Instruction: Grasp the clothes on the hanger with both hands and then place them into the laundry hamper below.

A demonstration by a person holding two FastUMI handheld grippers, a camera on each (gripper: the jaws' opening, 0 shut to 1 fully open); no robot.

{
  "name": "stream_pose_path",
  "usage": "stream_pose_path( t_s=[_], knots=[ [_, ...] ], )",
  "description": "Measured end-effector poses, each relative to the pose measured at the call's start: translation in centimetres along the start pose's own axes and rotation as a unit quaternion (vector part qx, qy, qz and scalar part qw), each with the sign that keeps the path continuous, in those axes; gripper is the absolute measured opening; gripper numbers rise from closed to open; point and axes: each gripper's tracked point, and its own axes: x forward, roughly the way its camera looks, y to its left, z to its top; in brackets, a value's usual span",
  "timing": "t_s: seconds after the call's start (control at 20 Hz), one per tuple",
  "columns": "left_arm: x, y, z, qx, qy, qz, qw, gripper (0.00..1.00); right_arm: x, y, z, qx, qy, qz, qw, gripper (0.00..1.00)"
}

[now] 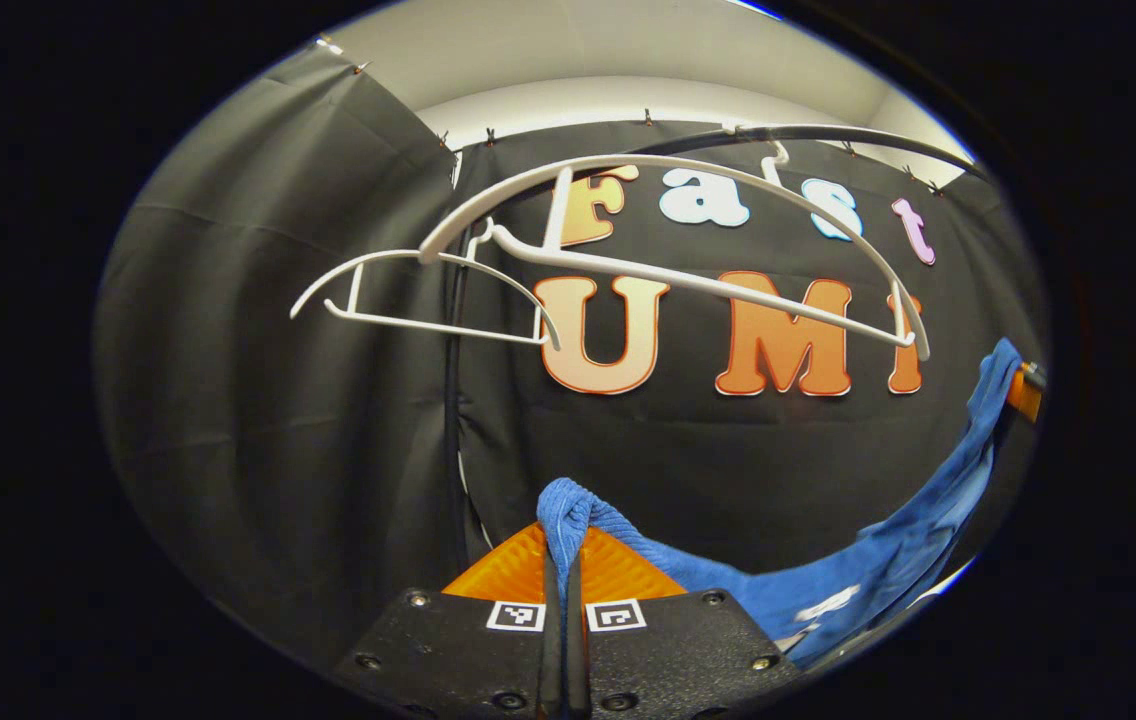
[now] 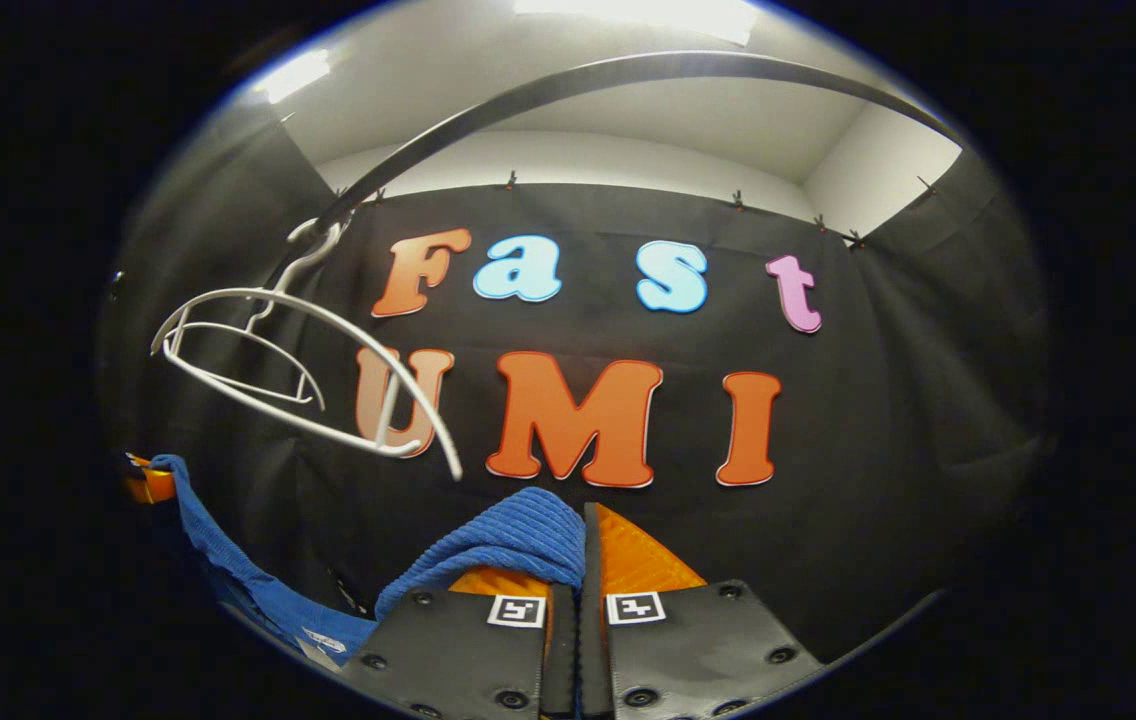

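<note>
Black-draped booth, sagging blue garment [image 1: 888, 560] (ribbed, stretched)

In the left gripper view, the left gripper [image 1: 564, 560] sits at the bottom centre with a fold of the garment [image 1: 858, 560] between its fingers. The garment runs right and upward to the right gripper [image 1: 1026, 390] at the edge. Two hangers [image 1: 688, 280] hang on the rail [image 1: 828, 135] above the garment, in front of the booth wall [image 1: 278, 400].

In the right gripper view, the hangers [image 2: 278, 370] are upper left.
</note>
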Motion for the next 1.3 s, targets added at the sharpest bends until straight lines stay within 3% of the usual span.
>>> stream_pose_path(
  t_s=[0.2,0.5,0.7,0.95,1.3],
  knots=[
    [-0.5,-3.7,-1.9,-0.009,0.029,-0.038,0.999,0.02,-1.5,5.2,-2.4,-0.009,0.024,0.081,0.996,0.09],
    [-1.1,-9.7,-8.6,-0.077,0.135,-0.097,0.983,0.02,-3.5,10.2,-11.1,0.029,0.131,0.148,0.980,0.11],
    [-2.5,-11.9,-15.2,-0.122,0.232,-0.122,0.957,0.02,-4.8,12.1,-18.7,0.040,0.235,0.179,0.955,0.11],
    [-4.7,-12.9,-23.4,-0.108,0.350,-0.121,0.923,0.03,-7.8,12.6,-27.0,0.042,0.346,0.186,0.919,0.11],
    [-7.7,-14.1,-30.2,-0.143,0.449,-0.104,0.876,0.07,-11.5,13.8,-34.4,0.043,0.453,0.199,0.868,0.11]
  ],
)
